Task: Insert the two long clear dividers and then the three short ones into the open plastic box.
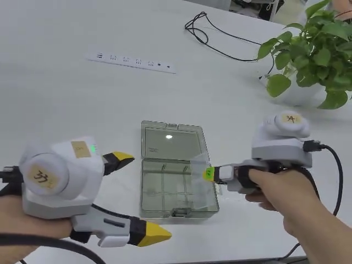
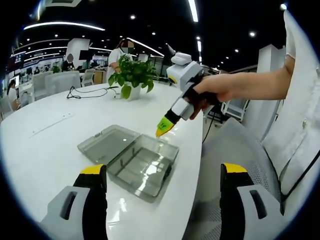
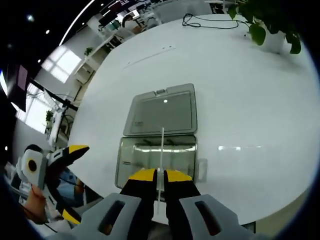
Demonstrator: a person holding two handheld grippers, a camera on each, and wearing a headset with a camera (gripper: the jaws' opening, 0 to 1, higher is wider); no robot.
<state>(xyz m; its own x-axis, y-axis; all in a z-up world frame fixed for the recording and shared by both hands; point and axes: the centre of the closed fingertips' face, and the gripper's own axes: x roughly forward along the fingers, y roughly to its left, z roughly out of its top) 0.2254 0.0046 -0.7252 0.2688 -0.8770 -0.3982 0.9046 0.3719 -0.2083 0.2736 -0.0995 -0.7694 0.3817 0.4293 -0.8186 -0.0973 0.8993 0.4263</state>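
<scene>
The white table (image 1: pixel 66 99) carries the open plastic box (image 1: pixel 144 187), its lid (image 1: pixel 173 140) lying flat on the far side of the tray. A potted plant (image 1: pixel 313 49) stands well beyond the box to the right, and a white power strip (image 1: pixel 132 61) lies beyond it to the left. The left gripper (image 1: pixel 146 196) hangs just left of the box, fingers spread wide and empty. The right gripper (image 3: pixel 160 177) sits at the box's right side, fingers pinching a clear divider (image 3: pixel 162 145) on edge over the tray.

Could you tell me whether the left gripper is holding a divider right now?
No, the left gripper has its jaws wide apart with nothing between them, as the left gripper view shows.
</scene>
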